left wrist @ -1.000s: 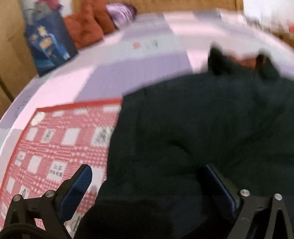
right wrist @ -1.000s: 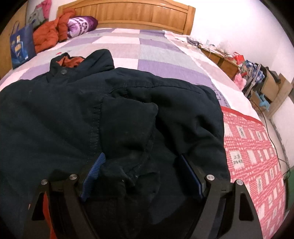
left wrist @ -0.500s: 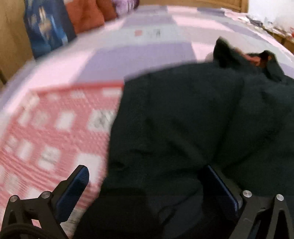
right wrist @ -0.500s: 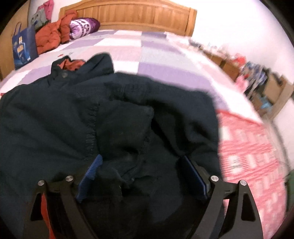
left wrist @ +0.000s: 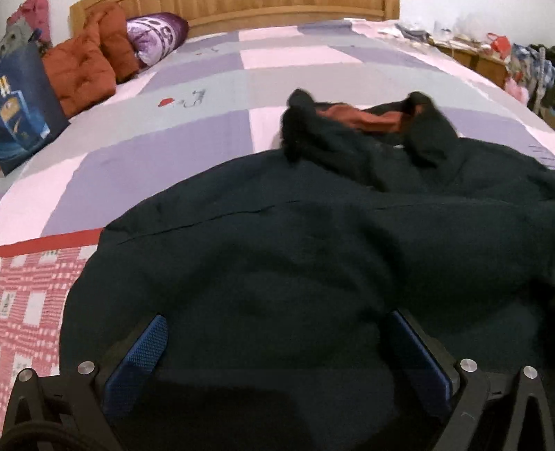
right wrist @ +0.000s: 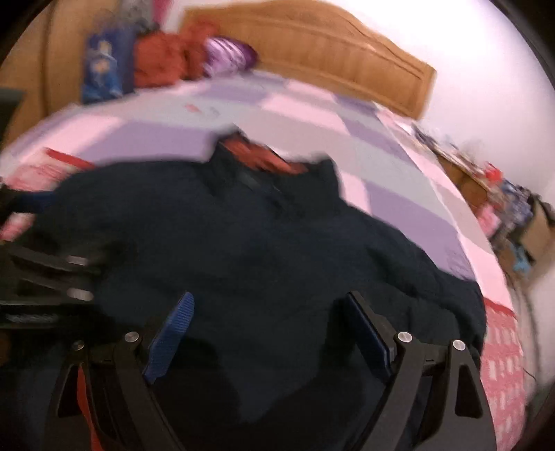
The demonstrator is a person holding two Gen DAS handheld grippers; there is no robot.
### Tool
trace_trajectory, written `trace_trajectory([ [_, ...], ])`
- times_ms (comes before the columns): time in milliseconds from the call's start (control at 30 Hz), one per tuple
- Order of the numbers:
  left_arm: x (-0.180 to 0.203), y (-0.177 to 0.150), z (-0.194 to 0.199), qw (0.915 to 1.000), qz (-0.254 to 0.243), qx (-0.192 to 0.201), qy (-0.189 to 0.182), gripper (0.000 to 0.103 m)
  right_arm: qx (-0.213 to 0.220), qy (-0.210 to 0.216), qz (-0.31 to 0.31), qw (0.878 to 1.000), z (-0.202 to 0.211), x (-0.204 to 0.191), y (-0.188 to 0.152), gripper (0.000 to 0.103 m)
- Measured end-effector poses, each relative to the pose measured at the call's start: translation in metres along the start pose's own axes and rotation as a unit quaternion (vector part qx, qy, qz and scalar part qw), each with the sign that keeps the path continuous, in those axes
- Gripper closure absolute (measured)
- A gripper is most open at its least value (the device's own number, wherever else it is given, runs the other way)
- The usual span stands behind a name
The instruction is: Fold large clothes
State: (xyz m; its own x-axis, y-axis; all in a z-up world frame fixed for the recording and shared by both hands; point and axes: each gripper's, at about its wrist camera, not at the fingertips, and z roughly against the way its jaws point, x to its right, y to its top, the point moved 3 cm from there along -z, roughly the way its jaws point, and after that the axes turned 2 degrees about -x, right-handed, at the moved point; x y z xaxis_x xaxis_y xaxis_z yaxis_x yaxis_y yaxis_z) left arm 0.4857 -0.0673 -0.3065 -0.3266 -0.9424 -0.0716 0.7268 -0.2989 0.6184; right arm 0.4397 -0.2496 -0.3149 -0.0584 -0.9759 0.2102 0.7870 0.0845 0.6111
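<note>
Jaws of the right gripper [right wrist: 267,333] have just spread wider over the dark jacket [right wrist: 263,243], nothing clamped; left gripper [left wrist: 277,347] likewise released, so refolding can start.

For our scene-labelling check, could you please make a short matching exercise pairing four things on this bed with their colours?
Things:
1. jacket
2. cushion
3. pillow
4. headboard

Colours:
A. purple with white print
B. light brown wood
C. very dark, near black
D. rust orange

Pairs: 1-C, 2-D, 3-A, 4-B
</note>
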Motion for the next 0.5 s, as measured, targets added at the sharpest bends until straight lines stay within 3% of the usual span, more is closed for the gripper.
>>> trace_trajectory([
  [100, -0.030, 0.001, -0.001, 0.9992, 0.031, 0.008, 0.022, 0.000, -0.003, -0.037, -0.056, 0.998, -0.008, 0.061, -0.014, 0.014],
  [133, -0.039, -0.002, -0.002, 0.9984, 0.036, 0.011, 0.043, 0.000, -0.010, -0.076, -0.063, 0.995, -0.011, 0.081, -0.021, 0.014],
  [167, -0.047, -0.004, -0.004, 0.9975, 0.045, 0.010, 0.053, 0.000, -0.018, -0.059, -0.086, 0.994, -0.014, 0.099, -0.027, 0.013],
  [200, -0.057, -0.006, -0.007, 0.9963, 0.062, 0.009, 0.059, 0.000, -0.030, 0.000, -0.121, 0.992, -0.022, 0.116, -0.035, 0.013],
  [300, -0.086, -0.016, -0.016, 0.9903, 0.120, -0.006, 0.071, 0.000, -0.018, -0.032, -0.056, 0.998, -0.024, 0.102, -0.032, 0.013],
  [367, -0.092, -0.019, -0.029, 0.9882, 0.141, -0.022, 0.056, 0.000, -0.014, -0.027, -0.062, 0.998, -0.030, 0.101, -0.033, 0.012],
  [500, -0.084, -0.018, -0.040, 0.9922, 0.105, -0.021, 0.065, 0.000, -0.001, -0.010, -0.073, 0.997, -0.033, 0.108, -0.041, 0.011],
])
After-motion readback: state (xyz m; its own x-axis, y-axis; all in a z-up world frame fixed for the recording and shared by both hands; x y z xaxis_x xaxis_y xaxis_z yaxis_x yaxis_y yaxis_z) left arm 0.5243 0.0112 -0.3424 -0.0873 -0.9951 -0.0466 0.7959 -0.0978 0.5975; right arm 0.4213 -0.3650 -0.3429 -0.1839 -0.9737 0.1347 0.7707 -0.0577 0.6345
